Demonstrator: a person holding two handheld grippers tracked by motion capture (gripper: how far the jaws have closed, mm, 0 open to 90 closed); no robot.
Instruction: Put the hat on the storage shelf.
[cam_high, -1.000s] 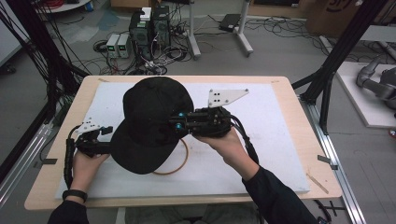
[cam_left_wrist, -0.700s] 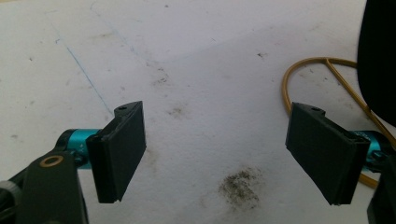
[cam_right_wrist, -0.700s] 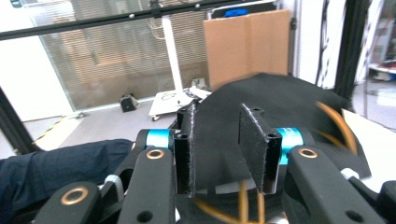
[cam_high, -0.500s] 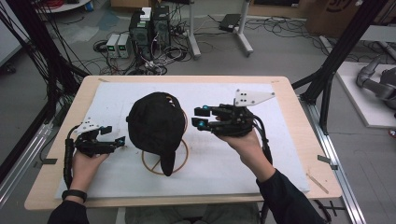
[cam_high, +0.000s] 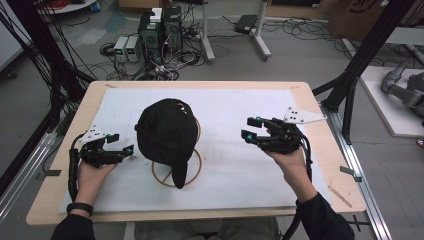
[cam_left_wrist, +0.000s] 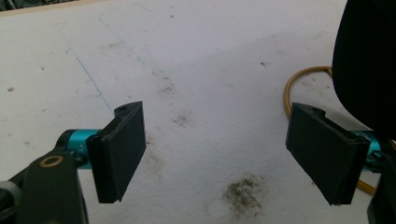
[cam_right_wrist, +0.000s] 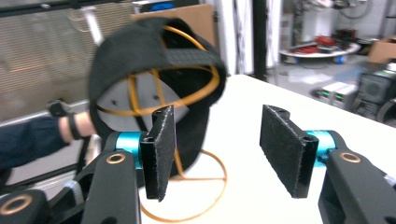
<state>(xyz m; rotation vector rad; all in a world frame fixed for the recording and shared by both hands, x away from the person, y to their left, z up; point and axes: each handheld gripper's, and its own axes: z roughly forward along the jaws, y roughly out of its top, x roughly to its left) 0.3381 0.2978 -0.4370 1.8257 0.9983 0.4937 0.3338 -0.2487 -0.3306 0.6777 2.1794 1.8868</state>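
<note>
A black cap (cam_high: 167, 132) hangs on a gold wire stand (cam_high: 198, 165) at the middle of the white mat, brim pointing toward the near edge. My left gripper (cam_high: 125, 144) rests open just left of the cap, nothing between its pads (cam_left_wrist: 119, 149). The cap's edge (cam_left_wrist: 369, 60) and the stand's base ring (cam_left_wrist: 292, 88) lie off to its right. My right gripper (cam_high: 248, 128) is open and apart from the cap, well to its right. In the right gripper view the cap (cam_right_wrist: 140, 56) shows its open back and strap, with the wire stand (cam_right_wrist: 201, 186) inside and below it.
The white mat (cam_high: 240, 170) covers a wooden table (cam_high: 320, 100) with edges on all sides. Black frame posts (cam_high: 360, 65) stand at the table's right and left. Electronics boxes (cam_high: 160, 30) and cables sit on the floor beyond the far edge.
A second ago both grippers were at the cap above the stand. Now the cap rests on the stand, and both grippers have let go and drawn outward, the right farther.
</note>
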